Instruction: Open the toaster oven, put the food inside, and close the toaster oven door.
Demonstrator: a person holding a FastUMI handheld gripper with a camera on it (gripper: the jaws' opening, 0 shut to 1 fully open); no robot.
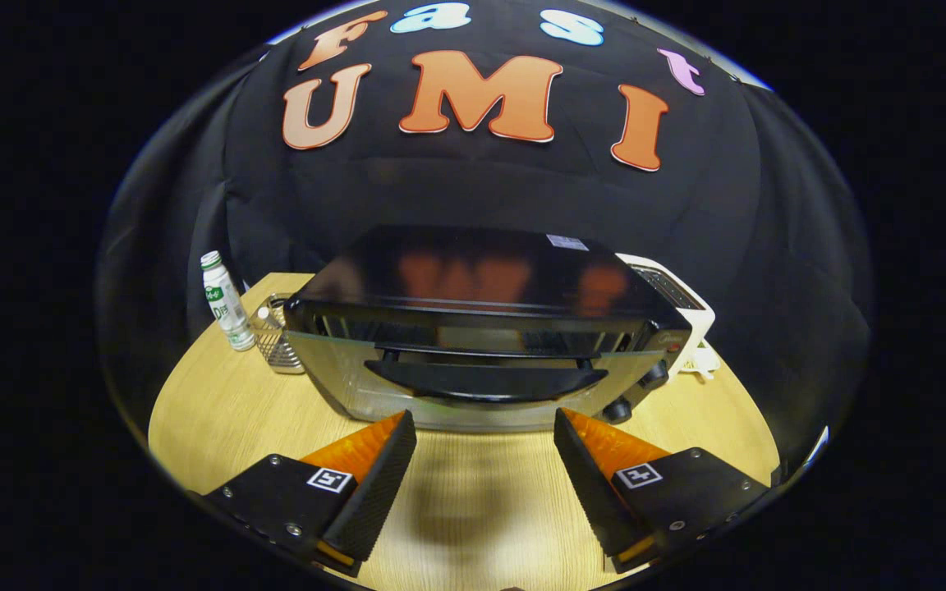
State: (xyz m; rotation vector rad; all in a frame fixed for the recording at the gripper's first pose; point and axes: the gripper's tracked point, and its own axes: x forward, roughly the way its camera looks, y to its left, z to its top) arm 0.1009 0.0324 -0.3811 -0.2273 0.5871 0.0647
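Setting: staged recording booth dressed as a small kitchen corner, not a lived-in home. Evidence: black cloth wall (473, 189) draped close behind a light wood-grain table (218, 410); on the table a black toaster oven (481, 328) with door shut, a white appliance (678, 304) just behind its right end, a small wire basket (276, 341) and a white bottle with green cap (222, 300) at its left.

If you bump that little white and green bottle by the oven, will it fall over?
Probably. The bottle stands tall and narrow on the wooden table, so it looks tippy, and being round it might roll. The open gripper is well away from it.
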